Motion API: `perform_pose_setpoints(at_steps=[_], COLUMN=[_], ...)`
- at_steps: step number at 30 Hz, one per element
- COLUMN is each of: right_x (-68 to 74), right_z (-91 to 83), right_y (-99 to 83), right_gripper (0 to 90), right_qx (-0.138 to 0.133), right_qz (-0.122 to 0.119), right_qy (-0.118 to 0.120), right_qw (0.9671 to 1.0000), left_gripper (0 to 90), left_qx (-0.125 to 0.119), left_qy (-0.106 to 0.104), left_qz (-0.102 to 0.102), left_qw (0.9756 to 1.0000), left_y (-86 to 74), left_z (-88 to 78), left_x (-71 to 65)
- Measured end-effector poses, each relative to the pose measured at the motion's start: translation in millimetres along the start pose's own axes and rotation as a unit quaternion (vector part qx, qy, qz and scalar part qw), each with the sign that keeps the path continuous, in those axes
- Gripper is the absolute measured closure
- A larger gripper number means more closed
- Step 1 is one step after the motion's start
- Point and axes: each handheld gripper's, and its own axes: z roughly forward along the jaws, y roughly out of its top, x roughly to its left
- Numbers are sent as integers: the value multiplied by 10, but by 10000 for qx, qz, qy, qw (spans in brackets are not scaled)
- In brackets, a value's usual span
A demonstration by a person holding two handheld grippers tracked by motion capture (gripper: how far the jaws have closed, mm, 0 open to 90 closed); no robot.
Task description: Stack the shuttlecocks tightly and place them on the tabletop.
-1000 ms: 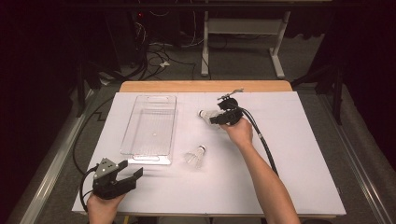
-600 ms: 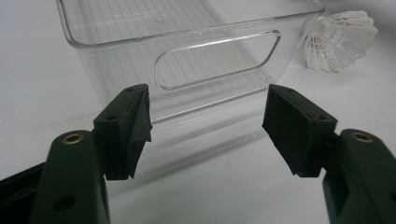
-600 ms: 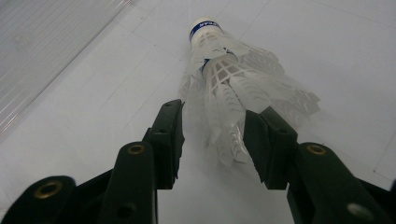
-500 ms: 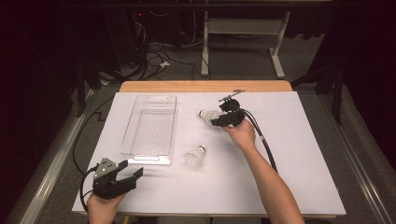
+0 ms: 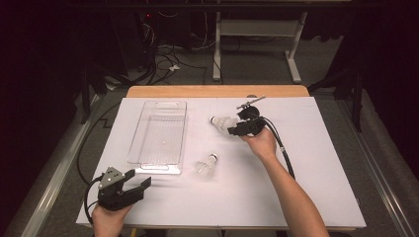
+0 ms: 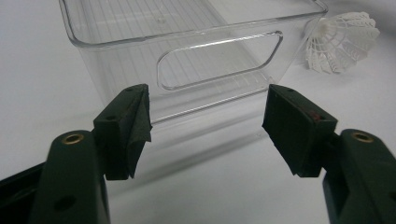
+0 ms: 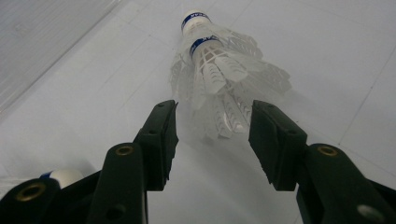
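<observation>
Right tool (image 7: 212,140) opened; its view reveals two nested shuttlecocks (image 7: 219,70).

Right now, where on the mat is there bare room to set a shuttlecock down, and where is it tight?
The widest free patch is the right part of the white mat, past the right forearm. The front strip between the left gripper and that forearm is also bare. It is tight between the clear bin, the near shuttlecock and the far shuttlecocks at the right gripper.
</observation>
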Motion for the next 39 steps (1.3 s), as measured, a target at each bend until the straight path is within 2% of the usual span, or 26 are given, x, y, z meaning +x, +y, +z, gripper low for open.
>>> perform_pose_setpoints(at_steps=[9,19,27,36,39], right_x=[6,55,57,170,211], right_z=[-79,-171,-290,-363,-348], right_y=[-82,-152,-211,-309,-355], right_gripper=[505,488,474,466,461], right_qx=[-95,-220,-306,-453,-418], right_qz=[-29,-188,-174,-326,-374], right_qy=[-19,-21,-19,124,165], right_qw=[9999,9996,9994,9984,9983], left_gripper=[328,328,328,328,328], left_qx=[-15,-15,-16,-14,-30], left_qy=[-2,-5,-7,19,31], left_qz=[-2,-29,-55,-18,-22], left_qw=[10000,10000,10000,10000,10000], left_y=[-2,-1,-1,-4,-6], left_z=[-9,-5,-4,-16,-21], left_x=[-1,5,15,6,2])
